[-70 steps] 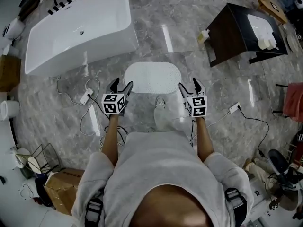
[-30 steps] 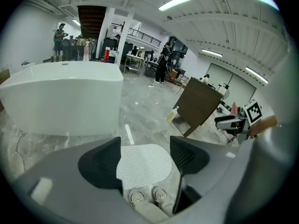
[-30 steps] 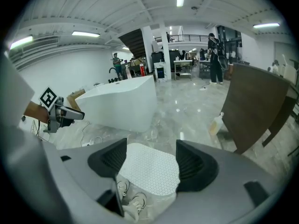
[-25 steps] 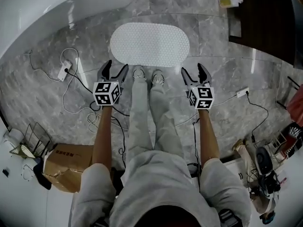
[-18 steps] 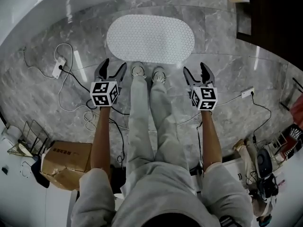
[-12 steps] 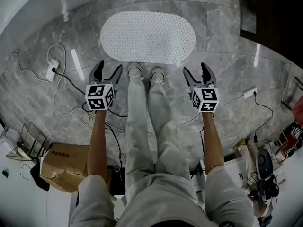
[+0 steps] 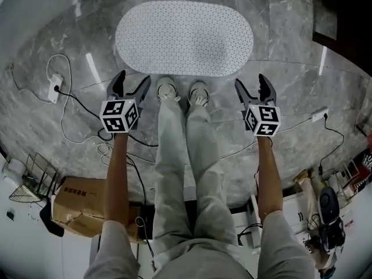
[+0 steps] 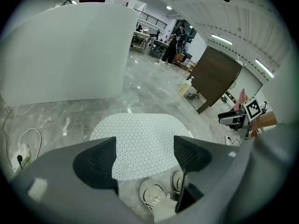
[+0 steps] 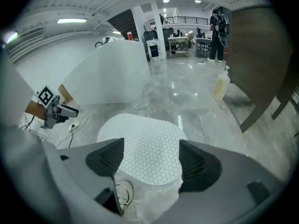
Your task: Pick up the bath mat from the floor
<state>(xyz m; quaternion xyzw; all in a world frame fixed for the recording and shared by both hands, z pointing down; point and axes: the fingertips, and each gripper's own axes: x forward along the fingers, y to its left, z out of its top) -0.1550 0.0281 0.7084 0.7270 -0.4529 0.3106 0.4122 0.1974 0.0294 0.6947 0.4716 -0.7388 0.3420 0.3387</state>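
Observation:
The bath mat (image 7: 183, 38) is a white oval dotted with small holes, lying flat on the grey marble floor just ahead of the person's white shoes (image 7: 183, 90). It also shows in the left gripper view as the bath mat (image 8: 140, 139) and in the right gripper view as the bath mat (image 9: 147, 146). My left gripper (image 7: 129, 82) hovers above the floor short of the mat's near left edge, its jaws opening with nothing between them. My right gripper (image 7: 256, 85) hangs near the mat's near right edge, jaws also opening and empty.
A white bathtub (image 8: 65, 50) stands beyond the mat at the left. A dark wooden cabinet (image 9: 261, 55) with a bottle (image 9: 220, 87) beside it is at the right. Cables and a power strip (image 7: 55, 89) lie on the floor at left; a cardboard box (image 7: 78, 205) sits behind.
The view has dropped closer to the floor, so the mat looks larger. Both grippers have come forward toward the mat's near edge, and their jaws have spread a little wider.

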